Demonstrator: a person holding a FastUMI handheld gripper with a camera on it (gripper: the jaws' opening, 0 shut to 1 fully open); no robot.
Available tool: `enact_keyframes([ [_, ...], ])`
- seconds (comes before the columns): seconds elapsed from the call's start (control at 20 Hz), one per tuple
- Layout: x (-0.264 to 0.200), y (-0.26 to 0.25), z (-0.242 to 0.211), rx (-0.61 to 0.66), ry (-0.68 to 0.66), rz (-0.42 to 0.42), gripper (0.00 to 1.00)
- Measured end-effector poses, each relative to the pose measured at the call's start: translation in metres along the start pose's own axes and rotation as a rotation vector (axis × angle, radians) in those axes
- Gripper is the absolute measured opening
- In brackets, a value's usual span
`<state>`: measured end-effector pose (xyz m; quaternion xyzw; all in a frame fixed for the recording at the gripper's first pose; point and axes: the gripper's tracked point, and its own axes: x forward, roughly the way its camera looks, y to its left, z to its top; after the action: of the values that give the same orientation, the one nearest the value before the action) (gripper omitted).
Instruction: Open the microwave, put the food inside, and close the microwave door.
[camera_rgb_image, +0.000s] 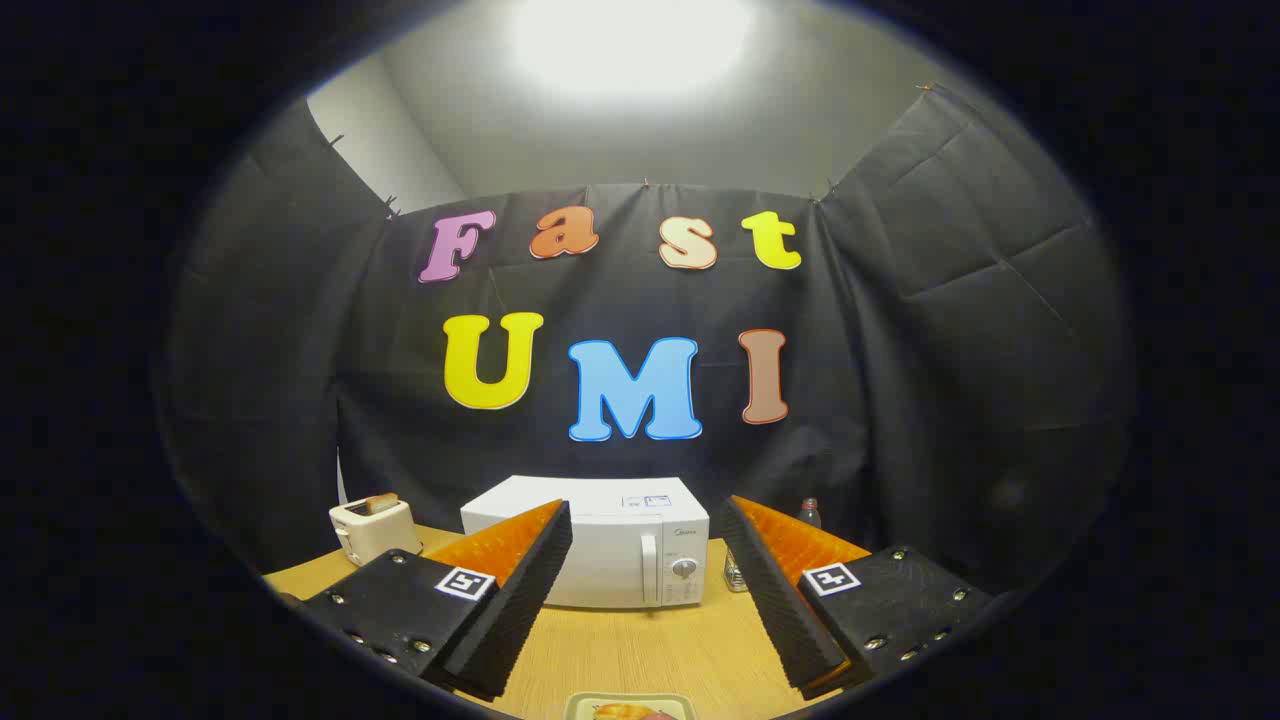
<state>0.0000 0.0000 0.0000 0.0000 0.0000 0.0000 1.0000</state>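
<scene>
A white microwave (610, 545) stands on the wooden table (640, 650), well beyond my fingers, with its door shut, a vertical handle and a round knob on its right side. My gripper (645, 570) is open, held above the table, its two black padded fingers spread wide with nothing between them. Close below the fingers, at the table's near edge, lies a pale tray (630, 706) with a piece of golden food (622, 712) on it, only partly seen.
A white toaster (374, 528) with bread in its slot stands left of the microwave. A bottle (809, 513) and a small shaker-like item (735, 573) stand to the microwave's right, partly behind my right finger. Black cloth walls close the booth.
</scene>
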Motion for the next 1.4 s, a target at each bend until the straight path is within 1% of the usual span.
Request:
enact_keyframes([
  [0.55,0.004,0.013,-0.008,-0.006,0.006,0.018,0.97],
  [0.75,0.015,0.010,-0.012,-0.009,-0.001,0.014,0.97],
  [1.0,0.051,0.002,-0.023,-0.003,0.022,0.009,0.96],
  [1.1,0.070,0.004,-0.032,0.015,0.035,0.028,0.97],
  [1.4,0.130,-0.003,-0.076,0.027,0.106,0.047,0.97],
])
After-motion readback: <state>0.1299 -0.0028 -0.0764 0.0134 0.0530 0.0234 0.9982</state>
